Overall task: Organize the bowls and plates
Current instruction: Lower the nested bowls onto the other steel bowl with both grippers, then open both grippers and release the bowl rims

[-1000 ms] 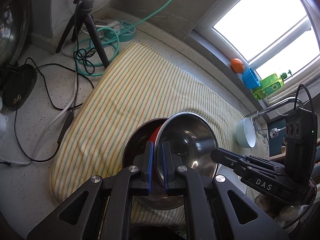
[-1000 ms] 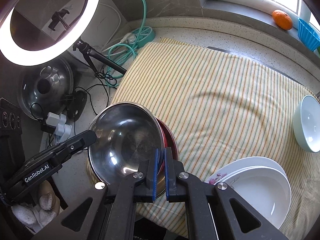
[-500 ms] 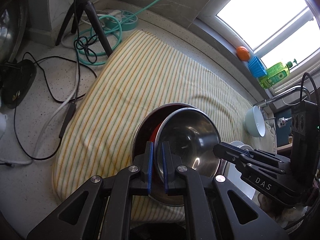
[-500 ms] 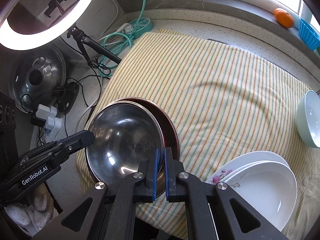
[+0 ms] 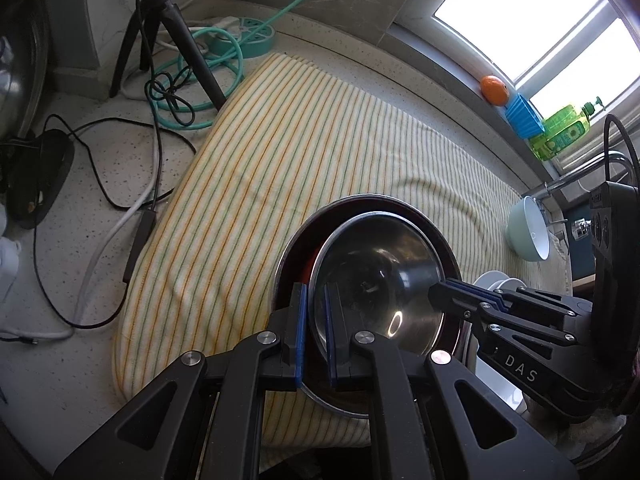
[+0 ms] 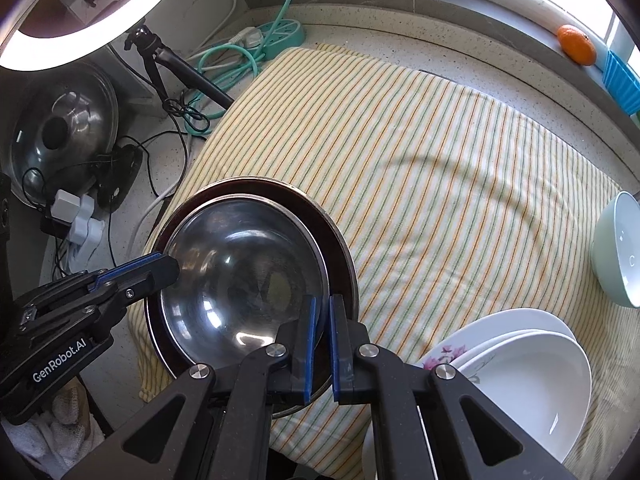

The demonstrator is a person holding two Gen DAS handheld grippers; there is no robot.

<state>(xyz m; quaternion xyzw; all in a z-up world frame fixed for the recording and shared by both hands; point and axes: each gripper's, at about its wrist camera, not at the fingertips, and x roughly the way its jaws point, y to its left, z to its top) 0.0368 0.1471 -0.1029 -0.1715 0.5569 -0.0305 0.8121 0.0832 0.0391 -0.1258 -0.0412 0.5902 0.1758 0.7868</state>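
A shiny steel bowl [image 5: 376, 276] [image 6: 244, 276] sits inside a larger dark-rimmed red bowl [image 5: 448, 248] [image 6: 340, 240] on the striped towel [image 5: 304, 152] [image 6: 440, 160]. My left gripper [image 5: 316, 300] is shut on the steel bowl's left rim; it also shows in the right wrist view [image 6: 168, 268]. My right gripper [image 6: 323, 312] is shut on the opposite rim; it also shows in the left wrist view [image 5: 436, 290]. White plates [image 6: 520, 368] are stacked at the towel's front right. A pale green bowl [image 6: 620, 252] [image 5: 528, 232] lies at the right edge.
A tripod [image 5: 172, 32] with ring light [image 6: 80, 12], a teal power strip [image 5: 244, 36] and loose cables [image 5: 120, 200] crowd the counter on the left. A pot lid [image 6: 60, 132] leans at far left. An orange [image 5: 495, 89] and blue cup [image 5: 524, 116] sit on the windowsill.
Both grippers have carried the steel bowl, with the red bowl around it, rightward and lower over the towel; the steel bowl now sits more centred and level in the red one.
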